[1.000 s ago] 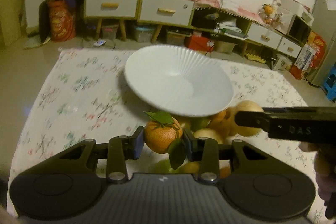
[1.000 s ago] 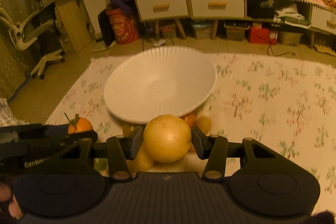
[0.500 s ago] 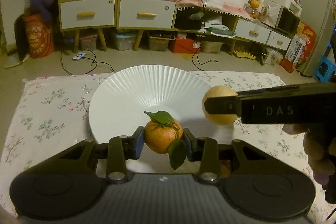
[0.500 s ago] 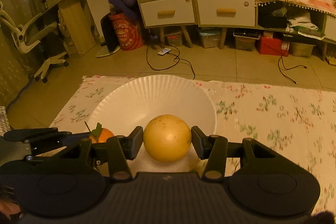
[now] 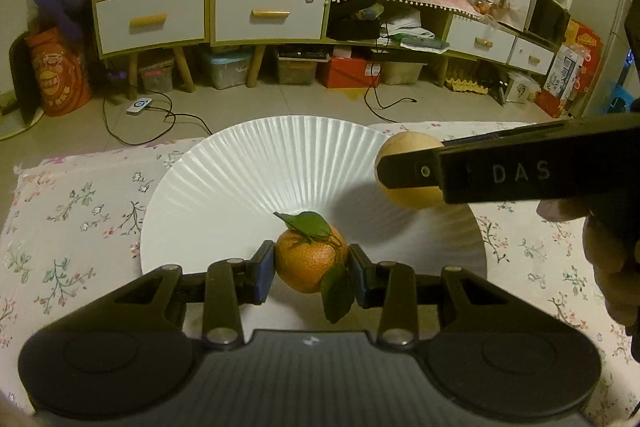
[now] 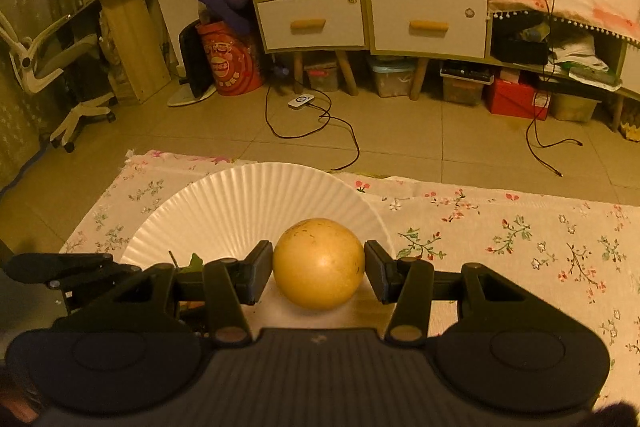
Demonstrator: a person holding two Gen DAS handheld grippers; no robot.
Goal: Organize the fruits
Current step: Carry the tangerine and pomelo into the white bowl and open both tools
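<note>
Both claws hang over the white ribbed paper plate: left gripper clamps a leafy orange mandarin, stem up; right gripper clamps a round yellow fruit nearer the plate's edge.

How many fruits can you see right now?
2: an orange held in the left gripper and a yellow fruit held in the right gripper, both above the white plate. Others may be hidden.
</note>
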